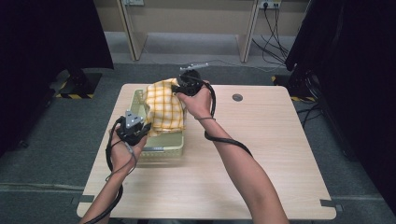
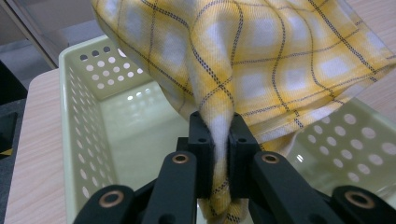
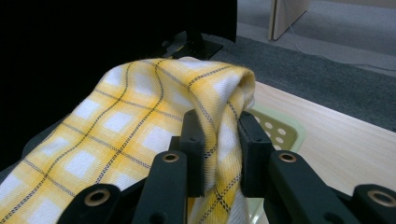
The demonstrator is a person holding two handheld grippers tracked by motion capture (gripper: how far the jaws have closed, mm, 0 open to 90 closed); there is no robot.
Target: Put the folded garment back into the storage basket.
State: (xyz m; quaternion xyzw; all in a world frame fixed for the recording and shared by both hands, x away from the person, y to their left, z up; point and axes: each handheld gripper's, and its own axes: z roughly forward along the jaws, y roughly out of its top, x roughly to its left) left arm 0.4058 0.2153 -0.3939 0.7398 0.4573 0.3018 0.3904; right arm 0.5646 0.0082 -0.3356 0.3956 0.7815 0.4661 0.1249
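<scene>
A pale green perforated basket point(image 1: 161, 150) is set on the left part of a light wooden table point(image 1: 261, 158), and everything else is placed relative to it. At the basket's near left corner, the left gripper point(image 1: 140, 129) is held in the person's left hand point(image 1: 122, 151), its grey three-cornered plate turned upward. In the left gripper view, its two black jaws are seen clamped together on a bunched fold of a yellow checked cloth point(image 2: 261, 60), the pinched fabric running down between the jaws while the rest spreads up and away above the basket's open interior point(image 2: 88, 112). In the high view the cloth point(image 1: 164, 108) is stretched over the basket from the near left corner to the far right corner. At that far right corner, the right gripper point(image 1: 180, 87) is held in the right hand point(image 1: 200, 100). In the right gripper view, its jaws are closed on a thick folded edge of the cloth point(image 3: 140, 126), with the basket's rim point(image 3: 280, 128) visible just beyond them.
</scene>
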